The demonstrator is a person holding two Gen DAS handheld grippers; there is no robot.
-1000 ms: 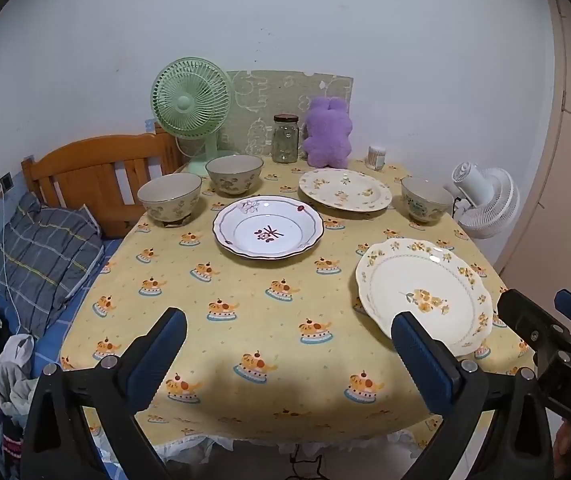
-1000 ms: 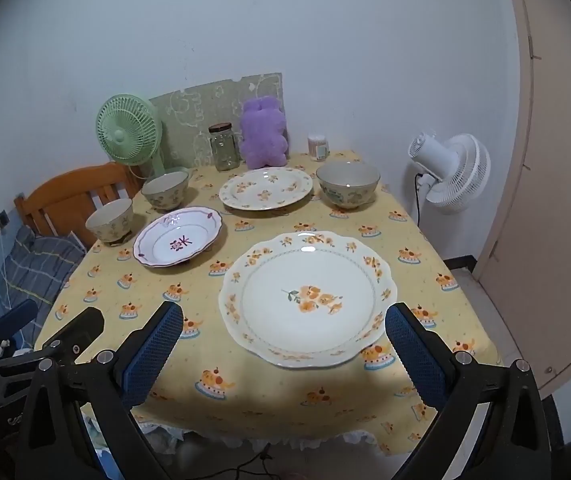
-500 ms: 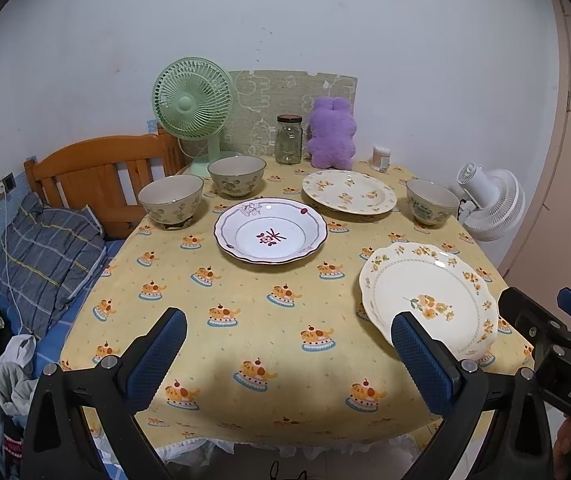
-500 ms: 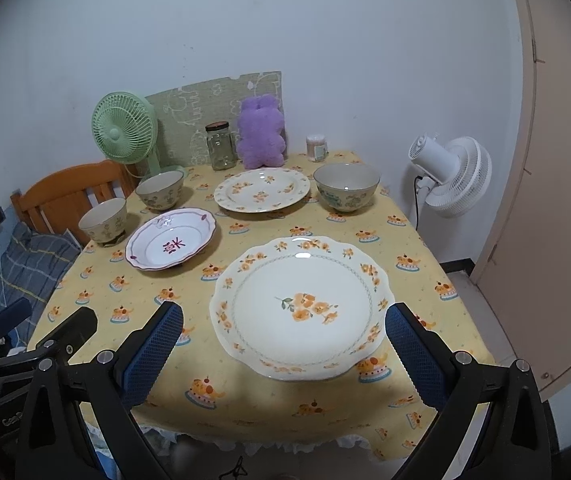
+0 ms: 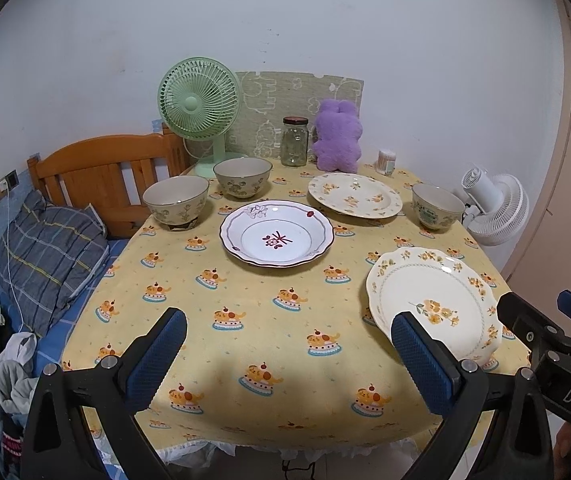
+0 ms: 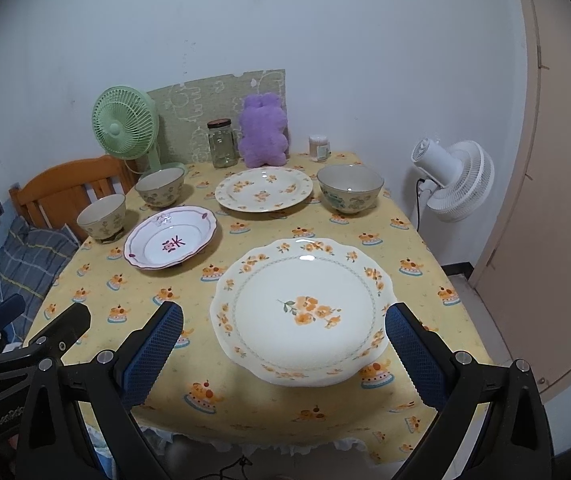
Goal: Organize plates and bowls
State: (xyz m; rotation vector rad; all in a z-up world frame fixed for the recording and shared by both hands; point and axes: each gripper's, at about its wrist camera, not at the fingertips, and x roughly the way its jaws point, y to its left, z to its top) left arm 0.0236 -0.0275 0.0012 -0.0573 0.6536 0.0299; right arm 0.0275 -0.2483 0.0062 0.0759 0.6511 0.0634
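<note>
Plates and bowls lie scattered singly across the tabletop (image 5: 269, 320), unstacked; nearest the front edge, the orange-flowered plate (image 6: 301, 308) waits before the spread, empty right gripper (image 6: 284, 352), the left gripper (image 5: 287, 354) likewise agape.

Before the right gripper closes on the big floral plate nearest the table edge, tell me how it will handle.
The floral plate looks like glazed ceramic, so probably rigid and breakable if dropped. Its glossy highlights suggest a slick surface that may slip between the pads. It lies flat on the tablecloth, so the low scalloped rim likely offers little to pinch. The right gripper stands open.
</note>
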